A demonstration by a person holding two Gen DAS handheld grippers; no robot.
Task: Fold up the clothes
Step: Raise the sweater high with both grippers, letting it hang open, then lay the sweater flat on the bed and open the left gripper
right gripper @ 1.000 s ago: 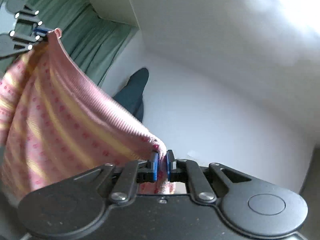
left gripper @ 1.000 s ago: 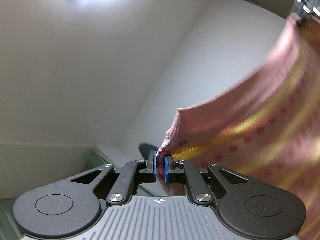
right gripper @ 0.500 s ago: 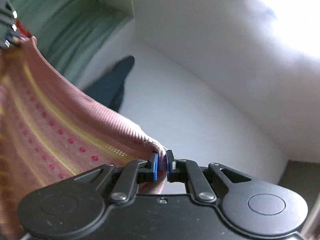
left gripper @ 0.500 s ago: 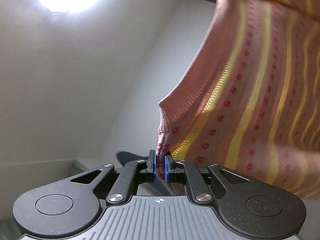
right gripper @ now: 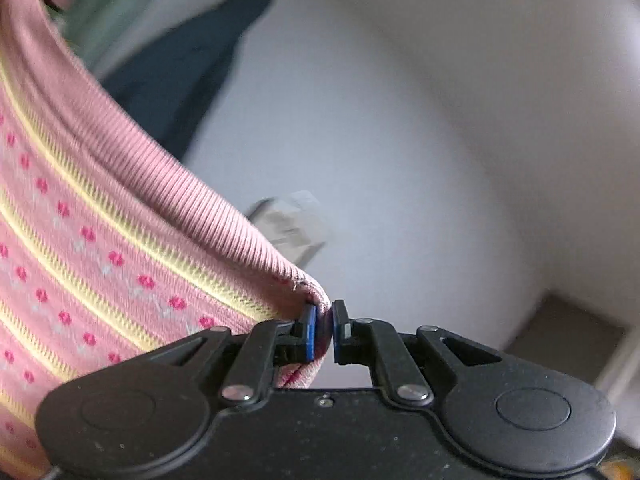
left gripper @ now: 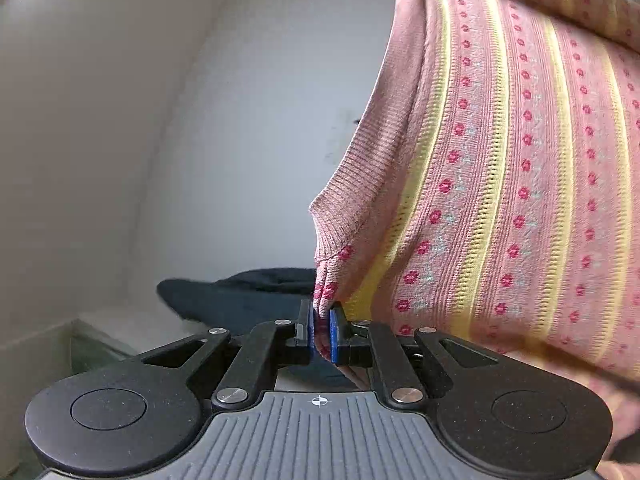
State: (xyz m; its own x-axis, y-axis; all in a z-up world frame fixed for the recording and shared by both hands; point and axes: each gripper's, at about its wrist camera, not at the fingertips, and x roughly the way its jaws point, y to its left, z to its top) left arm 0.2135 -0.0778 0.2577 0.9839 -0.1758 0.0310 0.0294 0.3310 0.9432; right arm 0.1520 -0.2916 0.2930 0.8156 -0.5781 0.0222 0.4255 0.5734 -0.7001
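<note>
A pink knit sweater with yellow stripes and red dots hangs stretched between both grippers, held off the white table. My left gripper is shut on one corner of its ribbed hem. My right gripper is shut on the other corner of the pink sweater, whose ribbed edge runs up and to the left out of the frame. The opposite gripper is not seen in either view.
A dark blue garment lies on the white table just beyond the left gripper, and shows as the dark garment at upper left in the right wrist view. A small clear item sits on the table. Green curtain hangs behind.
Both grippers tilted downward toward the table. The sweater swung closer and now fills more of each view. The bright window left both views, and the dark garment came closer.
</note>
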